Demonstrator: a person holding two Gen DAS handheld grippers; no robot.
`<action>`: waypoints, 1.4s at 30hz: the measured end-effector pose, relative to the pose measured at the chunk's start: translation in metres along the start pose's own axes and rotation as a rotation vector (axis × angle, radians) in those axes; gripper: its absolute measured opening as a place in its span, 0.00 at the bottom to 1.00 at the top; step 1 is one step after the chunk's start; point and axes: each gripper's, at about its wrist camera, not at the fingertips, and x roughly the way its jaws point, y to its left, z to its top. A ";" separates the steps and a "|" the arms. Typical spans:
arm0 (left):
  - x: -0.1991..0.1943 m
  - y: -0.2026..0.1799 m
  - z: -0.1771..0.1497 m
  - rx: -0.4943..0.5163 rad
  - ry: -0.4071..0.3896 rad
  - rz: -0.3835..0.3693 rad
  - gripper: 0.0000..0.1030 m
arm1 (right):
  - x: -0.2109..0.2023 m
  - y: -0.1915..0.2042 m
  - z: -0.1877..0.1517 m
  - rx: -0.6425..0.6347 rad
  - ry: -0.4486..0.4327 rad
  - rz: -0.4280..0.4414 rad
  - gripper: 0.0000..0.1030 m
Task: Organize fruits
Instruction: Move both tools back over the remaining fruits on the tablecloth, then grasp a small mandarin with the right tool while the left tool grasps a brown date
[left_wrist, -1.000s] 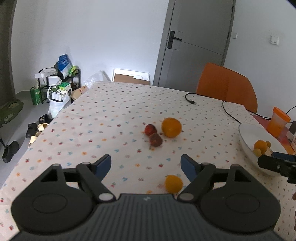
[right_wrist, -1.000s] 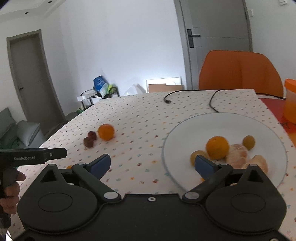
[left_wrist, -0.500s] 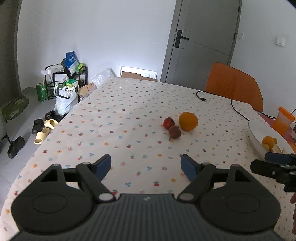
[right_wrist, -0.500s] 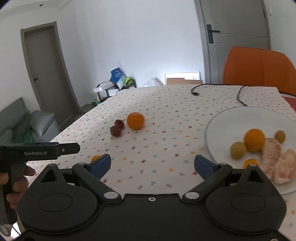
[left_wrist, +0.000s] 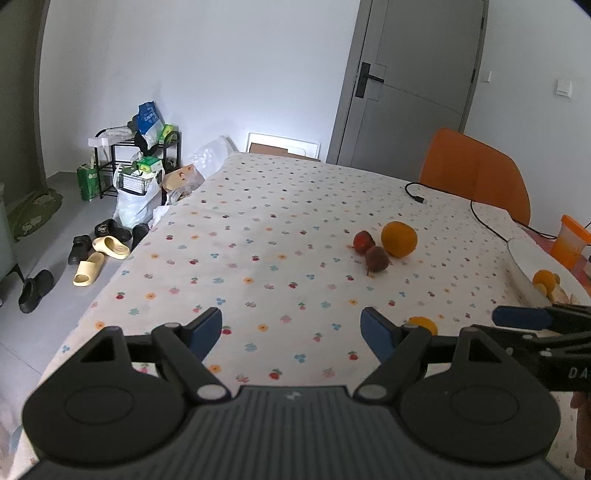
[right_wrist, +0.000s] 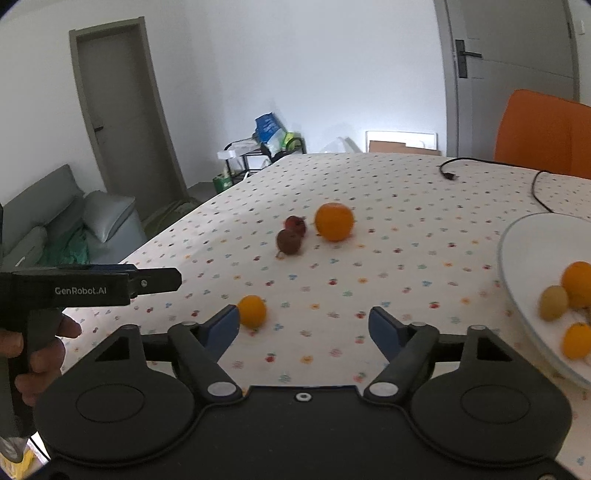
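Left gripper (left_wrist: 291, 334) gaped, empty; right gripper (right_wrist: 303, 328) closing on nothing. Small orange (right_wrist: 252, 311) lay just beside its left finger, plate (right_wrist: 528, 258) at table's right edge, bare cloth (left_wrist: 258, 236) ahead.

Soft even daylight, faint shadows, fisheye-bent edges, right view slightly blurred

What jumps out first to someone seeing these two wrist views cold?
Probably the big orange mid-table on the dotted tablecloth, with two dark red fruits just beside it. Next, the white plate at the right edge, already holding several orange and yellow-green fruits, and the small orange lying loose close by the right tongs, whose jaws are closing with nothing between them.
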 end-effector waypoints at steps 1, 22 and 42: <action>0.000 0.002 -0.001 -0.006 0.002 0.001 0.78 | 0.003 0.003 0.001 -0.004 0.005 0.007 0.68; 0.018 -0.001 0.005 -0.024 -0.003 0.001 0.78 | 0.036 0.013 0.007 -0.023 0.043 0.038 0.21; 0.048 -0.052 0.022 0.030 -0.009 -0.056 0.78 | 0.015 -0.028 0.015 0.024 -0.017 -0.034 0.21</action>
